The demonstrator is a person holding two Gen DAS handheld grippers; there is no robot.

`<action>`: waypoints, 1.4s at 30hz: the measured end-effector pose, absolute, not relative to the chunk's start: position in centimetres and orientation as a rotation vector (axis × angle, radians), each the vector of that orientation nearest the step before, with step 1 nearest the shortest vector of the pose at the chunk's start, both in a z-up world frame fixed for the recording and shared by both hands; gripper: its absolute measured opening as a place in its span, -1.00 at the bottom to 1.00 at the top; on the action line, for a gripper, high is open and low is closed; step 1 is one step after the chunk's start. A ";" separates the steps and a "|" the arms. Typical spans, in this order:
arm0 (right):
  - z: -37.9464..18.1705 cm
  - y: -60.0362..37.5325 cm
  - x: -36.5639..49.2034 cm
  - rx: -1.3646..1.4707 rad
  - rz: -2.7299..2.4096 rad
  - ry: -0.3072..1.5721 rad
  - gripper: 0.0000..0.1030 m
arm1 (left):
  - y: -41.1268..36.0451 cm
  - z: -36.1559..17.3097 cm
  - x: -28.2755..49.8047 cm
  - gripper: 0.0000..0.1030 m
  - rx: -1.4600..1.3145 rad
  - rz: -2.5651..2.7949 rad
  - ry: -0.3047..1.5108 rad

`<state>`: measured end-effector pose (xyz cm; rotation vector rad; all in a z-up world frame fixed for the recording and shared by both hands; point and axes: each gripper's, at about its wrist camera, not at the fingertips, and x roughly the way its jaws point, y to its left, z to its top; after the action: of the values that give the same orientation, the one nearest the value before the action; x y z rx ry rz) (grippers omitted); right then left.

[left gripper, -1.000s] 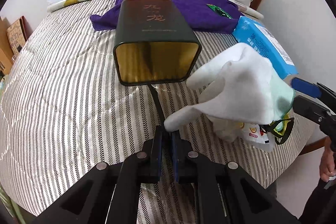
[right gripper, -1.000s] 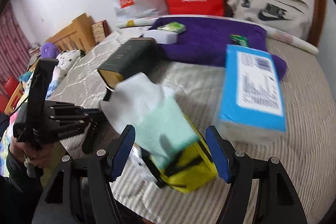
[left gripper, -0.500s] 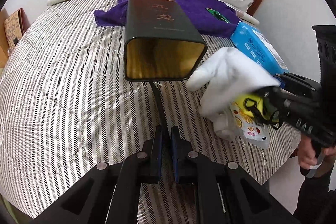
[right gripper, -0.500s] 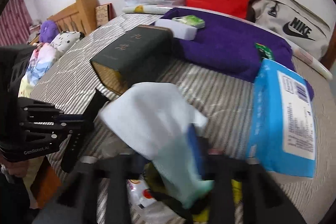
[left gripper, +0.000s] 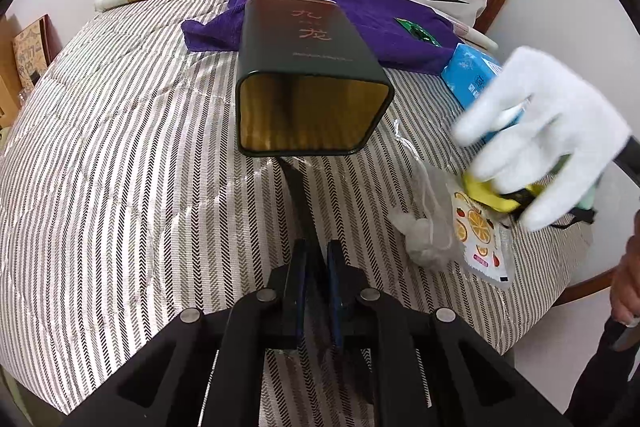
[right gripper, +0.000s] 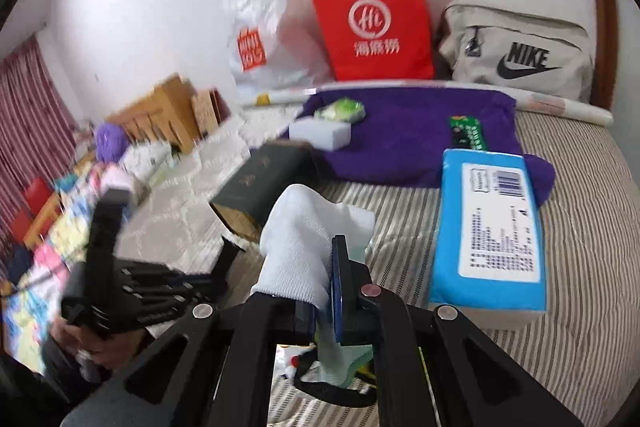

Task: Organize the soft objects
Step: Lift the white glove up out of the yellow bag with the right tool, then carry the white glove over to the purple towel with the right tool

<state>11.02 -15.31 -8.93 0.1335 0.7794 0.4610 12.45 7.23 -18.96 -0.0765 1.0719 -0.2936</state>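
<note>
Cotton glove (right gripper: 298,247), white knit with a pale mint cuff, sits pinched between the blue pads of the right gripper (right gripper: 324,291); jaws nearly together on the fabric. Limp, soft weave, fingers (left gripper: 492,123) drooping loose. In the left wrist view the glove (left gripper: 548,131) hangs in the air at the bed's right edge, above a yellow pouch (left gripper: 496,197) and a fruit-print sachet (left gripper: 480,239). Long axis runs cuff to fingertips: cuff low inside the jaws, fingertips pointing toward the dark green tin (left gripper: 312,83).

Tin is rigid, rectangular with rounded corners, glossy outside, gold inside, lying on its side with the open mouth toward the left gripper (left gripper: 316,267). Left gripper's jaws are closed down to a thin slit on a flat black strap (left gripper: 298,195) that runs from the tin's mouth.

Bedspread (left gripper: 120,167) is quilted, herringbone-striped. Crumpled clear plastic bag (left gripper: 428,227) lies beside the sachet. Blue tissue pack (right gripper: 492,223), smooth film, lies flat near the purple towel (right gripper: 412,139).

Against one second ago: the right gripper's jaws stood wide apart around the glove, which lay draped over the pouch with a fingertip near the left gripper. Now the jaws are clamped on it and it is lifted clear of the pouch, farther to the right. Tin and strap unchanged.
</note>
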 end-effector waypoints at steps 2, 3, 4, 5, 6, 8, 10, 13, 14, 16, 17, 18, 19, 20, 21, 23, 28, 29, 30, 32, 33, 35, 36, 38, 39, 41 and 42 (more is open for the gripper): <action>-8.4 -16.2 10.7 0.190 0.473 0.748 -0.88 | 7.0 -18.8 12.4 -0.69 -0.069 -0.297 1.069; -8.2 -16.4 10.6 0.207 0.477 0.741 -0.88 | 6.8 -18.8 12.4 -0.66 -0.065 -0.294 1.069; -8.1 -16.6 10.6 0.228 0.488 0.729 -0.88 | 6.6 -18.7 12.3 -0.63 -0.058 -0.289 1.069; -7.9 -16.8 10.6 0.239 0.494 0.718 -0.88 | 6.5 -18.6 12.3 -0.62 -0.047 -0.285 1.068; -7.6 -16.9 10.7 0.256 0.494 0.700 -0.88 | 6.3 -18.5 12.3 -0.61 -0.038 -0.280 1.068; -7.1 -16.7 11.0 0.269 0.509 0.685 -0.88 | 6.1 -18.4 12.3 -0.60 -0.027 -0.273 1.070; -6.4 -16.6 11.4 0.287 0.537 0.665 -0.88 | 6.2 -18.3 12.3 -0.59 -0.036 -0.270 1.073; -5.7 -16.3 12.0 0.324 0.580 0.650 -0.88 | 6.5 -18.2 12.3 -0.59 -0.060 -0.272 1.081; -5.6 -16.2 12.2 0.328 0.593 0.650 -0.88 | 6.6 -18.1 12.3 -0.59 -0.069 -0.273 1.083; -6.3 -15.7 12.8 0.302 0.572 0.673 -0.87 | 6.8 -18.0 12.3 -0.59 -0.069 -0.268 1.085; -6.9 -15.4 13.0 0.284 0.564 0.699 -0.87 | 6.8 -18.0 12.2 -0.59 -0.066 -0.265 1.084; -7.8 -15.1 13.3 0.267 0.551 0.737 -0.87 | 6.9 -17.9 12.2 -0.59 -0.065 -0.261 1.085; -9.3 -14.8 13.8 0.258 0.536 0.795 -0.87 | 7.0 -17.9 12.2 -0.59 -0.066 -0.260 1.085; -10.3 -14.7 14.1 0.253 0.528 0.837 -0.87 | 7.2 -17.8 12.2 -0.59 -0.072 -0.259 1.086; -11.7 -14.6 14.4 0.241 0.510 0.889 -0.88 | 7.3 -17.8 12.2 -0.59 -0.076 -0.260 1.087; -13.7 -14.5 14.7 0.209 0.453 0.938 -0.88 | 7.4 -17.7 12.2 -0.59 -0.083 -0.262 1.089; -13.7 -15.1 14.4 0.225 0.431 0.873 -0.89 | 7.3 -17.5 12.2 -0.59 -0.078 -0.258 1.088; -13.3 -15.5 14.3 0.221 0.412 0.843 -0.89 | 7.4 -17.5 12.2 -0.59 -0.081 -0.257 1.089; -12.6 -15.8 14.2 0.225 0.403 0.815 -0.89 | 7.4 -17.5 12.2 -0.59 -0.083 -0.258 1.088; -11.5 -16.6 14.2 0.257 0.413 0.787 -0.89 | 7.4 -17.6 12.3 -0.59 -0.086 -0.258 1.087; -11.0 -17.0 14.1 0.270 0.416 0.774 -0.89 | 7.4 -17.6 12.3 -0.59 -0.086 -0.259 1.086; -10.4 -17.4 13.6 0.271 0.415 0.762 -0.90 | 7.4 -17.6 12.2 -0.59 -0.084 -0.259 1.081; -10.1 -17.6 13.2 0.271 0.413 0.758 -0.89 | 7.4 -17.6 12.2 -0.59 -0.082 -0.259 1.079; -9.8 -18.0 12.4 0.268 0.412 0.762 -0.89 | 7.2 -17.6 12.2 -0.59 -0.071 -0.258 1.071; -9.7 -18.3 11.8 0.266 0.412 0.763 -0.89 | 7.1 -17.6 12.1 -0.62 -0.067 -0.256 1.069; -9.4 -19.0 10.8 0.261 0.411 0.758 -0.89 | 7.0 -17.7 12.1 -0.72 -0.053 -0.246 1.059; -9.3 -19.5 10.0 0.259 0.409 0.751 -0.90 | 7.1 -17.6 12.1 -0.73 -0.051 -0.246 1.058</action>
<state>9.97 -19.47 -9.25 0.2588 0.7509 0.4094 12.09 7.07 -17.64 -0.0514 1.0575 -0.2463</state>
